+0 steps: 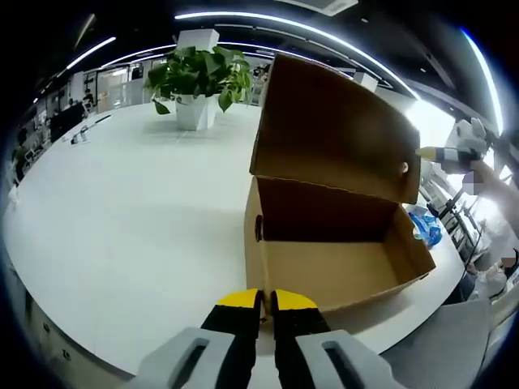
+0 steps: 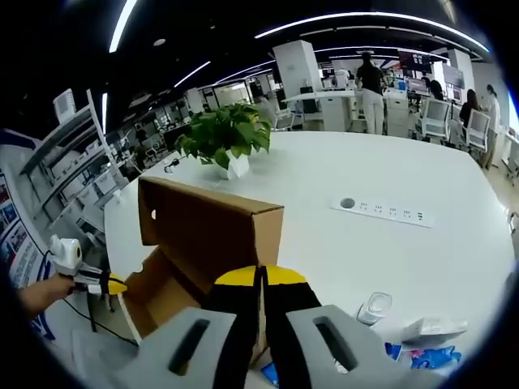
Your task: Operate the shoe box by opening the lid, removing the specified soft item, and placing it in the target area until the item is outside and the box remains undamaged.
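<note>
Brown cardboard shoe box [image 1: 332,243] on round white table [image 1: 122,227], hinged lid [image 1: 336,126] raised upright, interior bare. Left gripper [image 1: 265,301] level before box's near wall, yellow-tipped jaws nearly touching, holding nothing. Right gripper [image 2: 261,279] above box's edge, jaws likewise pressed together, empty.

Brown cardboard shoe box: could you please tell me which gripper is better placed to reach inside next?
Probably left. The left gripper faces the open brown cardboard shoe box; the right gripper sits behind its raised lid.
</note>
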`<state>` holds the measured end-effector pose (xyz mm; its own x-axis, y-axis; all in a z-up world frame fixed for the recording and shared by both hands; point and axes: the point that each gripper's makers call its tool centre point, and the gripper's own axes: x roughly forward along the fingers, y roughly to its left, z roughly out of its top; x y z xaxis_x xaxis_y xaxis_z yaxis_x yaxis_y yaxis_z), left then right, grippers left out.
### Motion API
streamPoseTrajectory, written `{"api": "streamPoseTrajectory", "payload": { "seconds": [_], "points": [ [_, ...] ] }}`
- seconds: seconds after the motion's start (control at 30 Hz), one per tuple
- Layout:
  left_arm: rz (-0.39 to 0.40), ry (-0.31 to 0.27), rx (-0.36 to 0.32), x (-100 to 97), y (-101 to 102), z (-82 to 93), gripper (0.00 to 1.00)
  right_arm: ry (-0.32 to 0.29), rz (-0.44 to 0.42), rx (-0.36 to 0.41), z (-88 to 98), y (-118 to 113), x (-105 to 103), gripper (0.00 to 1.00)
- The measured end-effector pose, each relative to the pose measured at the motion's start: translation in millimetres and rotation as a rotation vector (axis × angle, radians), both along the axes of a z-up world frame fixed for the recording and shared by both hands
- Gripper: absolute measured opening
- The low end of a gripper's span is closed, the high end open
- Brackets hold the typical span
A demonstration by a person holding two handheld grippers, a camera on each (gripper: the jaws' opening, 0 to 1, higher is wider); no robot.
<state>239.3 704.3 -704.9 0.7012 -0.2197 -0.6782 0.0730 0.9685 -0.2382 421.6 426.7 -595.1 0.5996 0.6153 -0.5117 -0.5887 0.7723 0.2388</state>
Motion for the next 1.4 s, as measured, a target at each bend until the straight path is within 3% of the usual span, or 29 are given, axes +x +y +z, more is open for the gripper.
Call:
{"api": "streamPoseTrajectory", "payload": {
  "seconds": [0.83, 1.0, 1.2, 1.4],
  "points": [
    [-0.029, -0.015, 0.028, 0.2, -0.4, 1.9, 0.06, -0.104, 0.008, 0.0, 4.1, -2.5, -37.8, 0.01],
    [-0.018, -0.014, 0.037, -0.5, 4.4, 3.4, 0.11, -0.108, 0.002, 0.015, 3.5, -2.8, -45.0, 0.02],
    [-0.006, -0.028, 0.041, -1.1, 11.2, 10.1, 0.15, -0.115, -0.006, 0.018, 2.0, -2.8, -52.4, 0.02],
    [-0.004, -0.071, 0.059, 3.6, 16.0, 31.9, 0.16, -0.118, -0.015, 0.025, 0.8, -3.1, -58.3, 0.02]
  ]
}}
